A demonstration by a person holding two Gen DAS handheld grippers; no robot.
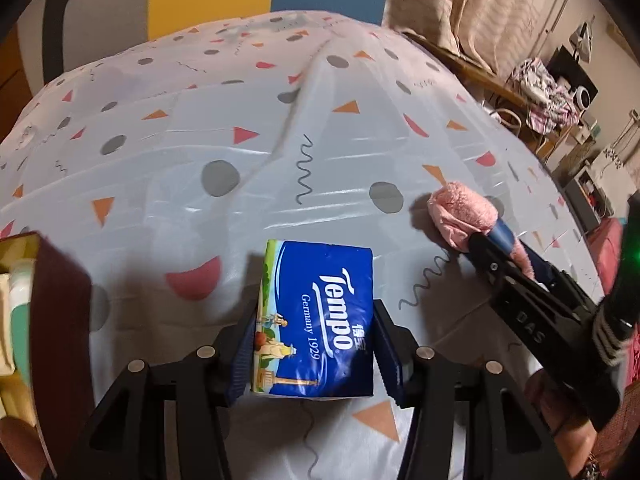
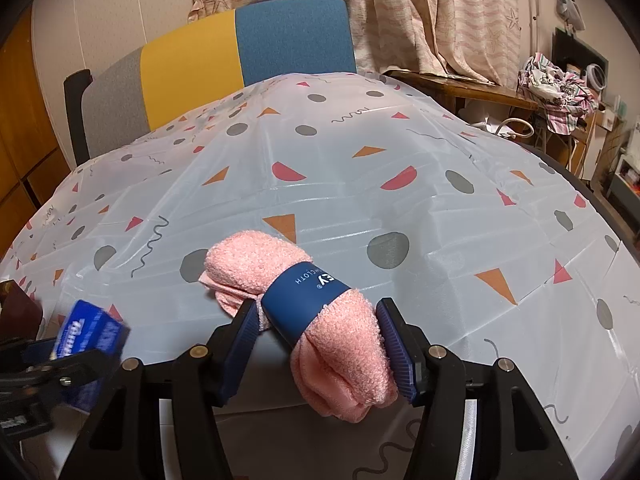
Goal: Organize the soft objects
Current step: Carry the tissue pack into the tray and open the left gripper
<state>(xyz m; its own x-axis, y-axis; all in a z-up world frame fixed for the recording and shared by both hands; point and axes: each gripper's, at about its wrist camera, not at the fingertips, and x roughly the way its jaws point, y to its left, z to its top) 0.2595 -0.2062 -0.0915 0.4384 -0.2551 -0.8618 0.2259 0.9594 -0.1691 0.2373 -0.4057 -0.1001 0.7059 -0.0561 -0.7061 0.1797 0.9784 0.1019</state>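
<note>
- Left wrist view: the left gripper (image 1: pixel 314 344) is clamped on the tissue pack (image 1: pixel 316 320), whose long axis runs forward along the fingers, above the tablecloth (image 1: pixel 200 140). A box (image 1: pixel 24 304) lies at the left edge, nearer this hand; judged the likely destination.
- Right wrist view: the right gripper (image 2: pixel 320 344) pinches the rolled pink washcloth (image 2: pixel 304 312), which lies diagonally across the jaws. The box is barely visible at far left.
</note>
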